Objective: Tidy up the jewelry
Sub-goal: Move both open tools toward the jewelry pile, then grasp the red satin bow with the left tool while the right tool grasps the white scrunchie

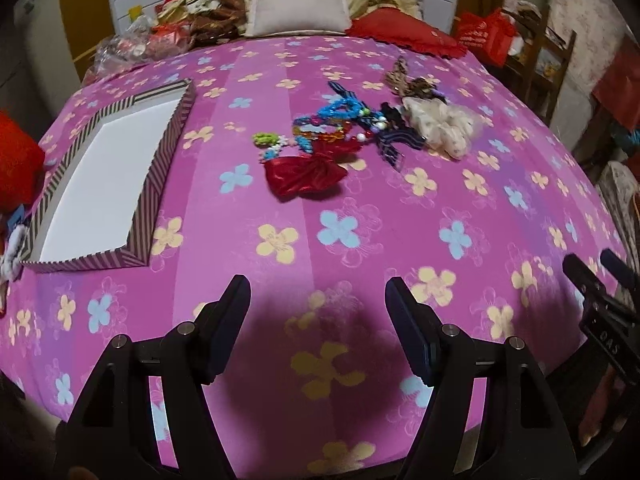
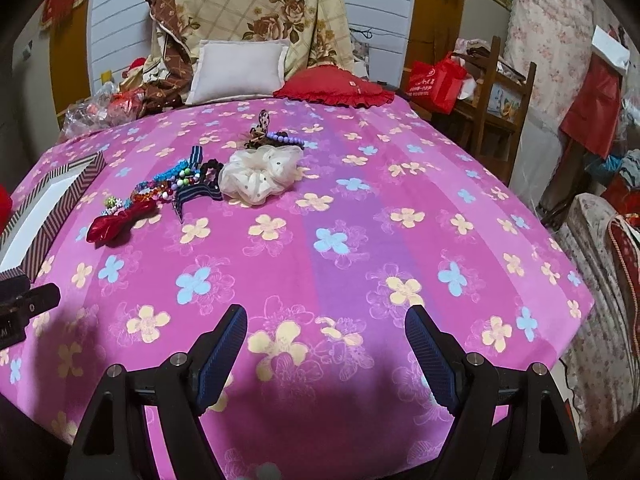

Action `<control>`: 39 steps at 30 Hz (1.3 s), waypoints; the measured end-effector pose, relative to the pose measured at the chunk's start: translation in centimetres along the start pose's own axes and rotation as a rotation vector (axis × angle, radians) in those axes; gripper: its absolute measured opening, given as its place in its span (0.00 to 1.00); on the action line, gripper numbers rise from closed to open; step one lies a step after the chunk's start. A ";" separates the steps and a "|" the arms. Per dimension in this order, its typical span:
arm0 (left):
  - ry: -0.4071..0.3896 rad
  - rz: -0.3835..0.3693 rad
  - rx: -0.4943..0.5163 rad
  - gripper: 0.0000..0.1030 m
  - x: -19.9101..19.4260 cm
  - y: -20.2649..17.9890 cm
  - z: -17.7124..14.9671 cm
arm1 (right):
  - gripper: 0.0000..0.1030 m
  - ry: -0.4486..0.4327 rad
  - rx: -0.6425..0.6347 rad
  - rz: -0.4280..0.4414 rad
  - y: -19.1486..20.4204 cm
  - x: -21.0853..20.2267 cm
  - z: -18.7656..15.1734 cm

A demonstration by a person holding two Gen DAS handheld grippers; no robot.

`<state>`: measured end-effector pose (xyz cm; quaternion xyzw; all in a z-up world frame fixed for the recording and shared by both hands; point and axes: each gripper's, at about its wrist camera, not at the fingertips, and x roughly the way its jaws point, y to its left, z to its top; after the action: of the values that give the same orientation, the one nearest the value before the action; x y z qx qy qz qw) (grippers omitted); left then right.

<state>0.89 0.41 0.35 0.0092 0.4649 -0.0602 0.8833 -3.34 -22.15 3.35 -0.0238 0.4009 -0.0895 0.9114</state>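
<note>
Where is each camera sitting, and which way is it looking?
Left wrist: sits on the left gripper, looks down across the pink bedspread at the striped box; its fingers stand open, right gripper peeks in.
Right wrist: sits on the right gripper, faces the white scrunchie; fingers open.
Both share the red bow.

Left tongs (image 1: 318, 286) agape over floral bedsheet (image 1: 400, 208); striped box (image 1: 100, 184) left, jewelry pile (image 1: 340, 132) ahead.
</note>
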 end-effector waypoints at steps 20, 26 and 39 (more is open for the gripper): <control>0.033 0.012 0.007 0.68 3.9 0.0 6.3 | 0.77 0.096 0.063 0.169 -2.7 8.6 6.0; 0.100 0.007 0.099 0.68 9.2 -1.1 9.5 | 0.77 0.127 0.101 0.237 -3.3 12.2 9.3; 0.155 -0.083 0.071 0.68 13.6 0.2 11.8 | 0.77 0.210 0.139 0.315 -0.1 20.8 14.8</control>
<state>18.19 -1.55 -4.10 0.0257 0.5295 -0.1122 0.8405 21.31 -26.48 -1.75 0.1115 0.4854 0.0246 0.8668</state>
